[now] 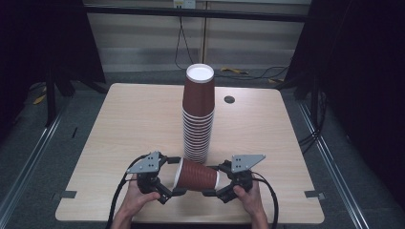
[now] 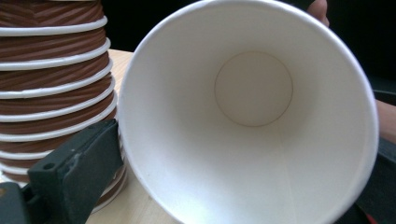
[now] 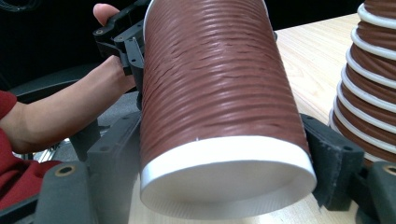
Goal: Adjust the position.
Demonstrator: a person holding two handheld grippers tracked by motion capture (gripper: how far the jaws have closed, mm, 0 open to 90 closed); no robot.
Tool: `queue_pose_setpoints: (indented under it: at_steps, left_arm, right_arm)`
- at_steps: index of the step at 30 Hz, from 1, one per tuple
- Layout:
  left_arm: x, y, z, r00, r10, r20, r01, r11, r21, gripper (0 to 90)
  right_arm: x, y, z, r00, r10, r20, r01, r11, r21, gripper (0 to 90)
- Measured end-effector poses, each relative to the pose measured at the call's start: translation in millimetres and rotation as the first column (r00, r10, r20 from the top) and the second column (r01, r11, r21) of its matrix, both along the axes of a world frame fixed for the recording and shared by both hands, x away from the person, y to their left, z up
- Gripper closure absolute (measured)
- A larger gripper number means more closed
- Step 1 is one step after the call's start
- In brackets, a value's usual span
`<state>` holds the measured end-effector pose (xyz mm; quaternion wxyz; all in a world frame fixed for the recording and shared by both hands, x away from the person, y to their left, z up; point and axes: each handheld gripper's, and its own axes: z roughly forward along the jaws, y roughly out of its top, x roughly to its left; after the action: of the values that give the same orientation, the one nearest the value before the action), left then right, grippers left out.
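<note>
One brown ribbed paper cup (image 1: 198, 176) lies on its side in the air between my two grippers, just in front of a tall stack of upturned brown cups (image 1: 198, 114). My right gripper (image 1: 217, 180) is shut on the cup's base end; in the right gripper view both black jaws press the cup (image 3: 210, 79) near its white bottom rim. My left gripper (image 1: 176, 175) stands at the cup's mouth. The left gripper view looks straight into the white inside of the cup (image 2: 252, 93), with the jaws wide on either side of the rim, so the left gripper (image 2: 229, 186) is open.
The stack (image 2: 51, 79) stands close behind the held cup, on the middle of the light wooden table (image 1: 133, 119). A small dark round hole (image 1: 229, 99) sits at the back right of the tabletop. Cables lie on the floor beyond the table.
</note>
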<state>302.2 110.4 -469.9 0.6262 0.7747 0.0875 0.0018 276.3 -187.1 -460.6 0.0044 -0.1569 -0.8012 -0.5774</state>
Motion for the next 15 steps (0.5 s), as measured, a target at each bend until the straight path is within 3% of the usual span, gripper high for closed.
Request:
queue_pose_setpoints:
  at_steps: [4, 5, 7, 11, 12, 15]
  left_arm:
    - [1.2, -1.7, 0.7, 0.9996, -0.027, -0.008, 0.027, 0.9994, -0.023, 0.0]
    - [0.0, -2.4, 1.6, 1.0, -0.002, 0.002, 0.002, 0.9999, -0.012, 0.0]
    - [-0.2, -6.7, 1.6, 0.9993, -0.037, 0.002, 0.037, 0.9993, -0.002, 0.0]
    - [-1.6, -7.3, 3.4, 0.9999, -0.013, 0.005, 0.013, 0.9999, 0.007, 1.1]
    - [-0.6, -7.0, 3.0, 0.9992, -0.039, -0.006, 0.039, 0.9992, -0.001, 1.8]
    - [0.6, -4.4, 3.9, 0.9984, -0.054, -0.015, 0.054, 0.9984, -0.016, 3.6]
  right_arm:
    - [-0.3, -1.1, 0.5, 1.0, 0.003, 0.004, -0.003, 1.0, 0.004, 22.5]
    - [-0.2, -1.1, 0.3, 1.0, 0.004, 0.004, -0.004, 1.0, 0.003, 22.5]
    - [-0.3, 0.7, -0.1, 1.0, 0.007, 0.003, -0.007, 1.0, -0.003, 22.4]
    - [0.2, 3.2, -2.6, 0.9999, 0.015, 0.001, -0.015, 1.0, -0.005, 22.5]
    - [0.1, 3.2, -2.6, 0.9999, 0.014, -0.001, -0.014, 1.0, -0.008, 22.6]
    - [0.2, 2.9, -2.5, 0.9998, 0.02, 0.002, -0.02, 1.0, -0.013, 22.6]
